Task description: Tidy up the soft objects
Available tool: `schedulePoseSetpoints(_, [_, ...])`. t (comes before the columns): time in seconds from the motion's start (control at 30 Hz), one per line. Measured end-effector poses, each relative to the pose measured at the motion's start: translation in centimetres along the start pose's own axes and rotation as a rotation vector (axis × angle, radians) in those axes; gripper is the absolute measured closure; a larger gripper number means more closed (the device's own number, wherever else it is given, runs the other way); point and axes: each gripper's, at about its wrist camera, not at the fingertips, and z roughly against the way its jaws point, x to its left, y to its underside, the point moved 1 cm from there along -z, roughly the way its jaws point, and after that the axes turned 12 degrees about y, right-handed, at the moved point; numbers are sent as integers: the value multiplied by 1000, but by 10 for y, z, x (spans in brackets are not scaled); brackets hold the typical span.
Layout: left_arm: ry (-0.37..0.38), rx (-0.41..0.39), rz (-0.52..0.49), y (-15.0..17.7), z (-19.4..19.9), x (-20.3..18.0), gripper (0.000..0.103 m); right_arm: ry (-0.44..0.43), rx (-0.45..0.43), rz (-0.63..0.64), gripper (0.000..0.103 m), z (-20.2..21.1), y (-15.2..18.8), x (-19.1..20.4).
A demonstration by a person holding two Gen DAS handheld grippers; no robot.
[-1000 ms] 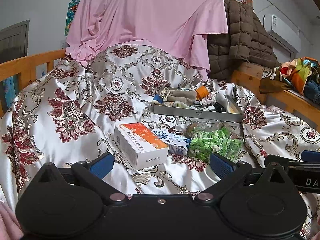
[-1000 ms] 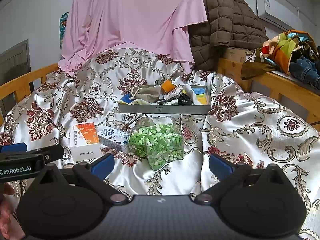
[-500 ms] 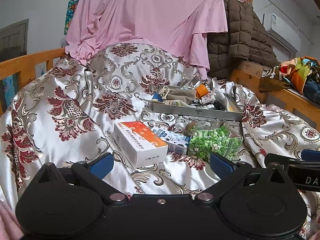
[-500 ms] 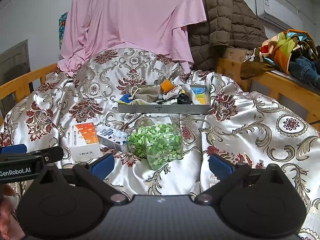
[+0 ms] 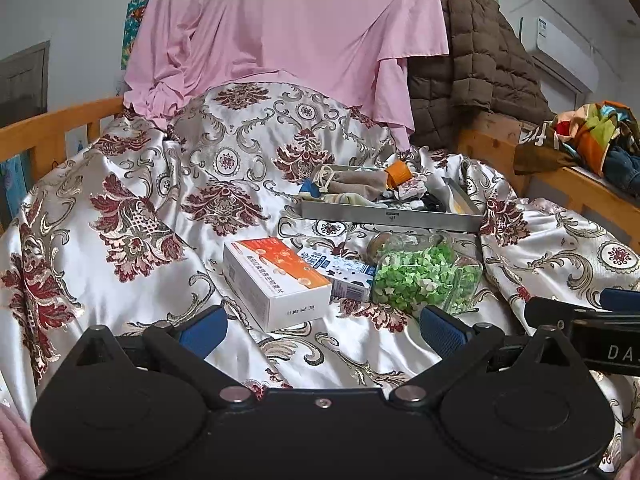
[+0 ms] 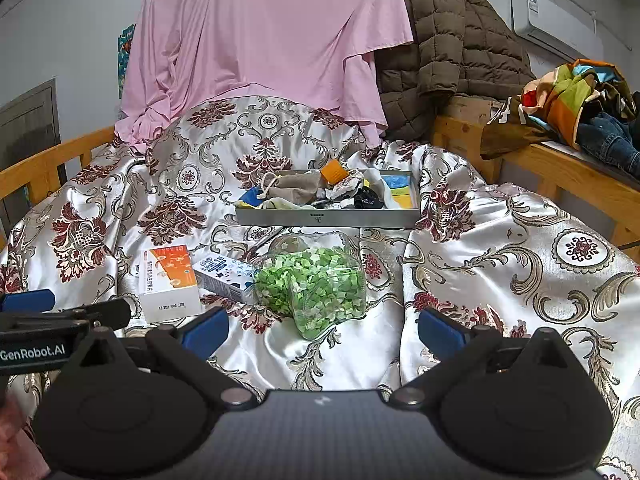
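The soft objects sit in a grey metal tray (image 6: 328, 218) on the satin bedspread (image 6: 500, 264), well beyond both grippers: a beige drawstring pouch (image 6: 294, 184), a small orange item (image 6: 334, 170), crumpled white and black fabric pieces (image 6: 360, 196), and a blue-yellow item (image 6: 398, 192) at the tray's right end. The heap is tangled, and individual pieces are hard to separate by eye. Judged light, limp and compressible; they will likely sag and drag neighbours when lifted. Best hold for the pouch is probably a pinch at its bunched neck, where the cord gathers the cloth.

In front of the tray lies a clear bag of green bits (image 6: 316, 288), also deformable, likely slippery, and liable to shift inside when pinched. Beside it lie a small blue-white carton (image 6: 224, 276) and an orange-white box (image 6: 170, 280), both stiff.

The left gripper (image 5: 320, 330) and right gripper (image 6: 322, 330) both hover spread wide, holding nothing, low over the bedspread.
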Motion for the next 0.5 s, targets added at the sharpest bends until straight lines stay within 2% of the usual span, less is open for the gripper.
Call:
schedulePoseSetpoints(0.33, [-16,24,43,-3,-2,4,1,0,1,1,0,0,0,0])
schedulePoseSetpoints(0.5, [-11,33,32,-3,-3,2,1,1,1,1,0,0,0,0])
